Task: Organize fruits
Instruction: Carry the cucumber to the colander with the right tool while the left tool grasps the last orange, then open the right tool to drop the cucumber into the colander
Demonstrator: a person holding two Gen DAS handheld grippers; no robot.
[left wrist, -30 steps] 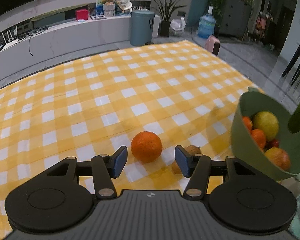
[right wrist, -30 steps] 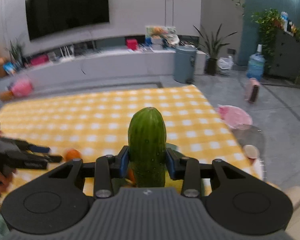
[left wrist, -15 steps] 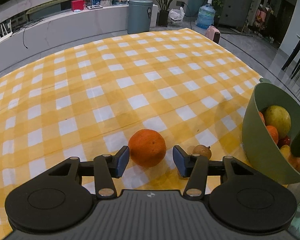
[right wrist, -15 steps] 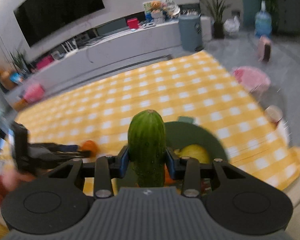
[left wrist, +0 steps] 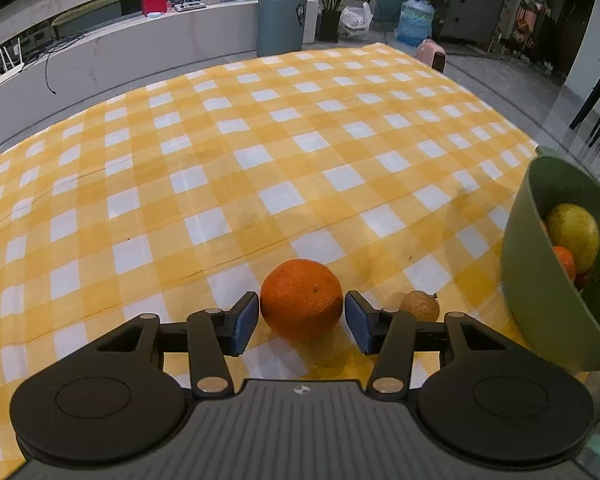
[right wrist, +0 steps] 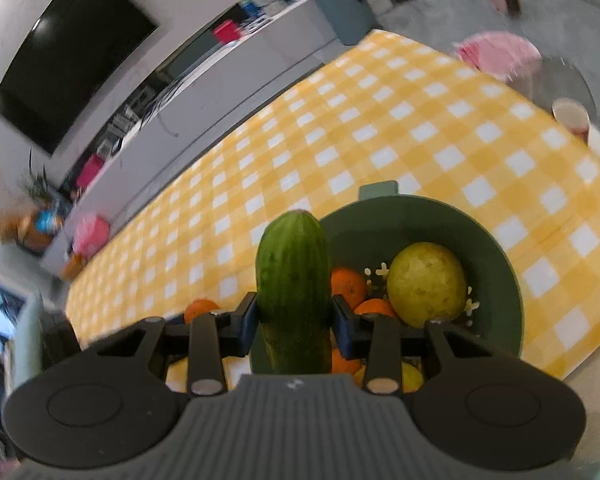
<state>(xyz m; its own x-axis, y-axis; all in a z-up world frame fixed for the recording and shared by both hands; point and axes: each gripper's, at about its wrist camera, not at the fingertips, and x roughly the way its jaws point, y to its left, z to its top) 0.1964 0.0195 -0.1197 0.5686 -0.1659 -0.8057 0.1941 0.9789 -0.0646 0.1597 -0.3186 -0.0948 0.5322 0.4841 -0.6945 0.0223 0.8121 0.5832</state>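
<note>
Left fingers [left wrist: 246, 322]: we hold them spread wide, one pad on each side of the orange [left wrist: 301, 298], near it but gripping nothing; we judge that lines up a squeeze.
Right fingers [right wrist: 247, 322]: we have them clamped on the cucumber [right wrist: 293, 292], poised over the bowl [right wrist: 496, 256], probably to drop it in.
Orange: on the cloth [left wrist: 228, 168] near its front edge, left of the bowl.
Bowl: at the cloth's right front corner, we take it as the collecting spot.
Count loose: one orange, one small brown fruit [left wrist: 420, 306] beside it.
Count in bowl: one yellow-green fruit [right wrist: 426, 283], at least two oranges; others are partly hidden.
</note>
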